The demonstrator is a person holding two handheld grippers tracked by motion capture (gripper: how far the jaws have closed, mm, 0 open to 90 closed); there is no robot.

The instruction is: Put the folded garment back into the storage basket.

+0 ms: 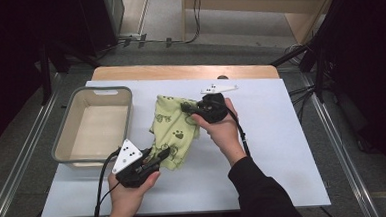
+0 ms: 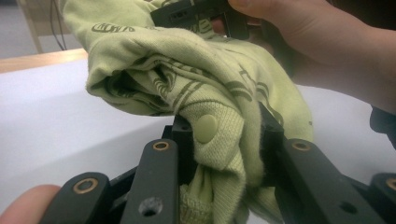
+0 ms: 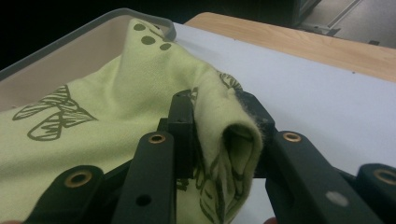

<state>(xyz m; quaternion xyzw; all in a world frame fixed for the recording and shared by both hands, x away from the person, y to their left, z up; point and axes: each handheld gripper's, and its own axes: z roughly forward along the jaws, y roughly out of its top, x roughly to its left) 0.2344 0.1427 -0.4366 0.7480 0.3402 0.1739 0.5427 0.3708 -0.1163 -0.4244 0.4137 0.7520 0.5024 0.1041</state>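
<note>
A light green cloth [image 1: 172, 129] printed with dark paw and butterfly marks hangs between both grippers above the white table cover [image 1: 278, 149]. My left gripper [image 1: 159, 156] is shut on the cloth's near lower edge; in the left gripper view its jaws pinch a ribbed hem with a snap button [image 2: 206, 128]. My right gripper [image 1: 187, 108] is shut on the far upper edge, and in the right gripper view a folded bunch of the green cloth [image 3: 233, 140] sits between its jaws. In the left gripper view the person's other hand [image 2: 327, 42] holds the other gripper [image 2: 196, 14] behind the cloth.
A grey plastic tub [image 1: 92, 125] with nothing in it stands at the left of the table, close beside the cloth; its rim [image 3: 93, 35] appears behind the cloth in the right gripper view. A wooden table edge [image 1: 179, 71] runs along the back. Dark stands and cables flank the table.
</note>
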